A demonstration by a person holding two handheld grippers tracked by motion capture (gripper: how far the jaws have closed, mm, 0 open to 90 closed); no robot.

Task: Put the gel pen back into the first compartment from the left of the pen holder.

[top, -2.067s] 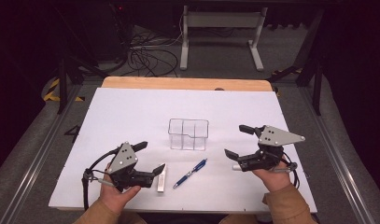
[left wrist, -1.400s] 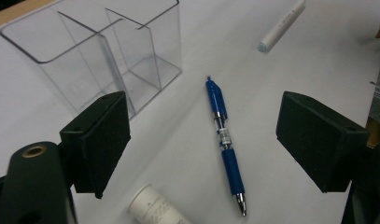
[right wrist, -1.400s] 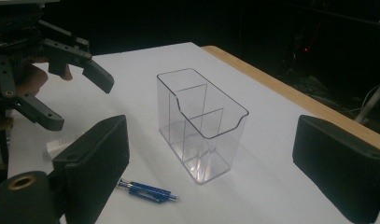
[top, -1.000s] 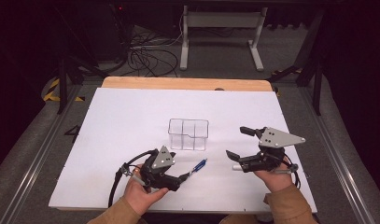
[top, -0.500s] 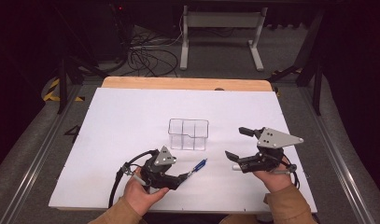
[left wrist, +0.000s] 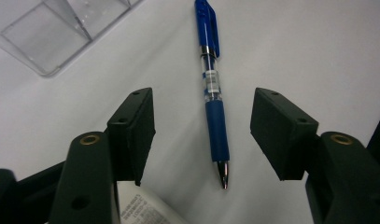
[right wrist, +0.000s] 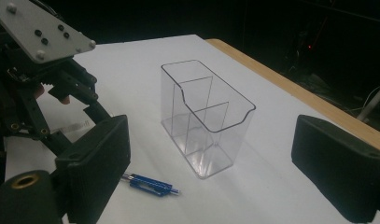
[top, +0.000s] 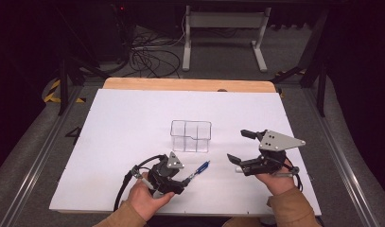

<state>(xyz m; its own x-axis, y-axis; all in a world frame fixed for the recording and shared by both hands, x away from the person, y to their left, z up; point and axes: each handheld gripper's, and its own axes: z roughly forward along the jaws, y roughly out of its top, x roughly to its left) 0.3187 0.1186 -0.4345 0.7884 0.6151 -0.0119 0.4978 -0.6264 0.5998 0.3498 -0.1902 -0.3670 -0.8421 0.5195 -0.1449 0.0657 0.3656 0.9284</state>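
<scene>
The white worktop (top: 133,123) carries a clear plastic organiser box with inner dividers (top: 191,136) near its middle. The right gripper (top: 240,146) hovers to the right of the box, jaws spread wide and empty. The left gripper (top: 180,182) sits low at the front edge, jaws released on either side of the blue ballpoint pen (left wrist: 211,88), which lies flat on the worktop just in front of the box, ungrasped.

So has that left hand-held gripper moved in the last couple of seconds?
Yes. The left hand-held gripper slid rightward toward the blue pen, ending nearer the clear organizer.
</scene>
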